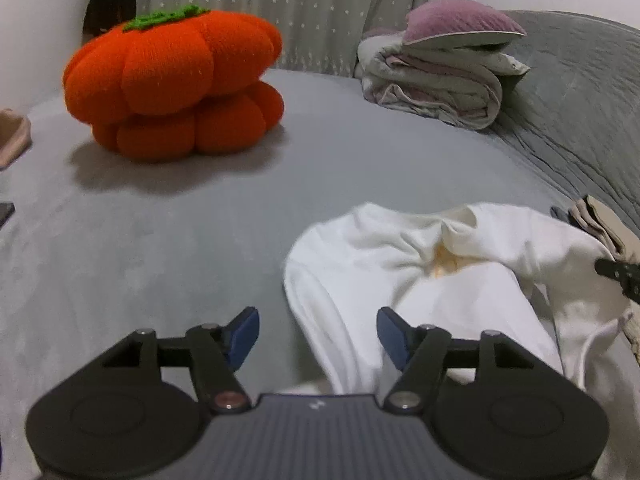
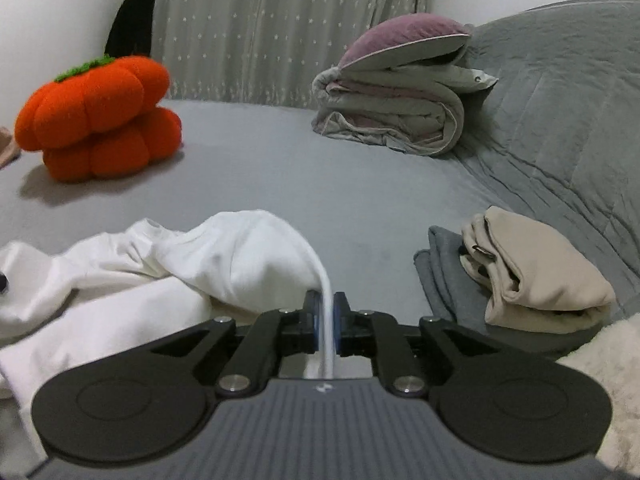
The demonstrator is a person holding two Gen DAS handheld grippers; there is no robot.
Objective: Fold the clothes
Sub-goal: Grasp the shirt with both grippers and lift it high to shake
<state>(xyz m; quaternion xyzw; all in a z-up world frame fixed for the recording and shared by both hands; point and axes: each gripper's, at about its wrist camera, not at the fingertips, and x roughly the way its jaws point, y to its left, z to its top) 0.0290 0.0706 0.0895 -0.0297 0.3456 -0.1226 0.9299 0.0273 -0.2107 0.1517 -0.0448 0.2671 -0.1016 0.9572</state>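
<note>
Right hand-held gripper point(image 2: 327, 322) pinches a fold of the soft, rumpled white cotton garment point(image 2: 224, 256); left hand-held gripper point(image 1: 318, 334) hangs spread apart over it.

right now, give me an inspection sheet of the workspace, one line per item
surface: grey bed sheet, mostly smooth.
job's things: white garment crumpled, unfolded, with a yellowish mark; folded beige garment on folded grey garment.
clutter: orange pumpkin cushion; folded quilt with purple pillow on top.
grippers: left gripper open over the white garment's edge; right gripper shut on a white fold.
cables: nothing seen.
surroundings: star-patterned curtain; grey quilted headboard.
</note>
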